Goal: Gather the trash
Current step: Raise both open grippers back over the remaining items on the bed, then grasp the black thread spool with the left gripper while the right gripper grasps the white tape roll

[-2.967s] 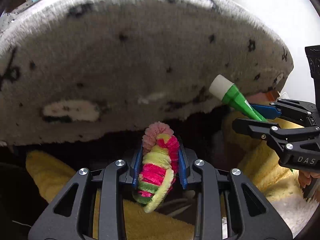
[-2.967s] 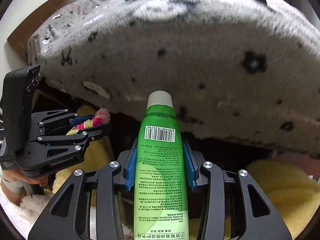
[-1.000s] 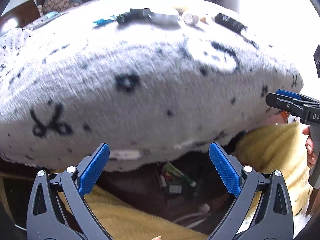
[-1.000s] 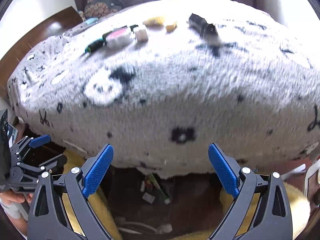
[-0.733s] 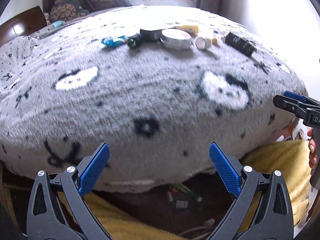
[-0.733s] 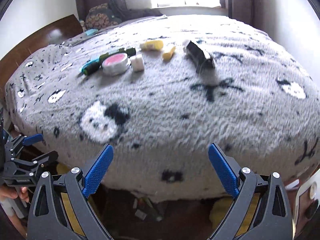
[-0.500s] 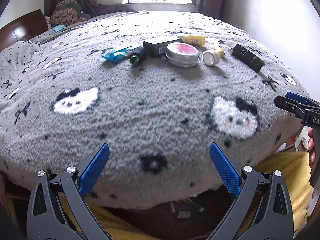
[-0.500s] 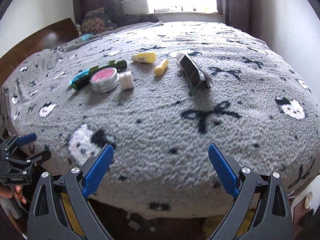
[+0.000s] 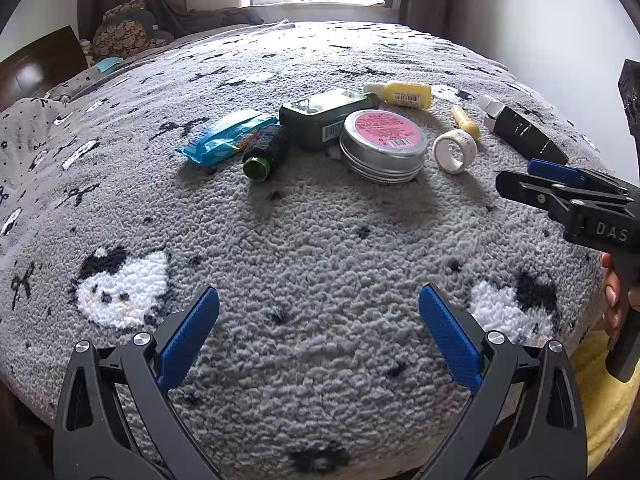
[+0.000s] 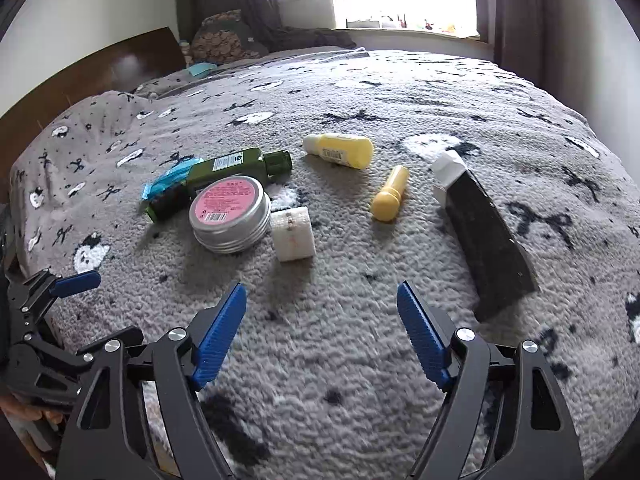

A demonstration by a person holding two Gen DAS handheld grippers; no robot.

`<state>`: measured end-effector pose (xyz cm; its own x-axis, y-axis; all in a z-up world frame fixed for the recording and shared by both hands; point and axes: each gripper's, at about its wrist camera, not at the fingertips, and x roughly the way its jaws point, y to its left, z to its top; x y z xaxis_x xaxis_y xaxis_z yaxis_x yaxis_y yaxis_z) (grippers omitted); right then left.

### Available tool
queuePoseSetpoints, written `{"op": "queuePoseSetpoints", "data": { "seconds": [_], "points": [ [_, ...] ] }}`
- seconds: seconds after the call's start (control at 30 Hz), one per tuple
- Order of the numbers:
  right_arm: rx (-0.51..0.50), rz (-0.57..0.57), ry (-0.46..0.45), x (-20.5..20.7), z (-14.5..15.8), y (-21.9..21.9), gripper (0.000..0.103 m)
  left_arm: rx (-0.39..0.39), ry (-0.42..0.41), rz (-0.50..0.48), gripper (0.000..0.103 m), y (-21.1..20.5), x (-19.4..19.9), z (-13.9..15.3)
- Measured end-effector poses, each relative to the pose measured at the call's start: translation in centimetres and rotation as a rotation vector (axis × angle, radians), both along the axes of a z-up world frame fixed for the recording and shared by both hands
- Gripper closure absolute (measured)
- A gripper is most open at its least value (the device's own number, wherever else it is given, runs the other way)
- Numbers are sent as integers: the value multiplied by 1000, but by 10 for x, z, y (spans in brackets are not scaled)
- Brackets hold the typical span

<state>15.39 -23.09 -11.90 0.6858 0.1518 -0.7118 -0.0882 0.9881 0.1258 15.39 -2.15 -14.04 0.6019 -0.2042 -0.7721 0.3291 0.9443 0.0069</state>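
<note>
**Both tongs empty above a bed strewn with trash**

The left tongs (image 9: 319,328) hang over the near edge of the bed (image 9: 320,248), blue pads spread wide with nothing between them. The right tongs (image 10: 322,332) are likewise spread and empty, a little farther over the grey fleece blanket (image 10: 400,104) (patterned with black bows and white animal faces).

The trash lies in a loose cluster toward the middle of the bed, beyond both tongs. A round silver tin (image 9: 383,145) with a pink label sits flat; a dark green bottle (image 9: 326,114) lies on its side just behind it. Left of the bottle lies a blue wrapper (image 9: 224,137), with a small dark roll with a green end (image 9: 264,153) against it. A white tape roll (image 9: 455,150) rests just right of the tin. Behind that are a yellow bottle (image 9: 402,94) and a small yellow tube (image 9: 465,122), both lying down. A long black box with a white end (image 10: 484,232) lies farthest right, apart from the rest, near the right tongs.
</note>
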Motion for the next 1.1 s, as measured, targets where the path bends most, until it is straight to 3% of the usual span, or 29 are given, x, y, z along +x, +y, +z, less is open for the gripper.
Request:
{"op": "queuePoseSetpoints", "data": {
  "seconds": [0.27,0.47,0.57,0.8,1.1],
  "points": [
    [-17,37,24,38,-13,14,52,-27,-23,44,9,17,46,0],
    [-26,62,29,47,-17,19,78,-36,-20,39,37,16,84,4],
    [-36,68,25,48,-17,21,78,-37,-13,17,46,9,98,3],
    [-43,72,24,41,-13,21,78,-35,-8,11,77,3,109,-1],
    [-44,47,11,3,1,16,78,-43,-2,-1,78,4,60,4]
  ]
}}
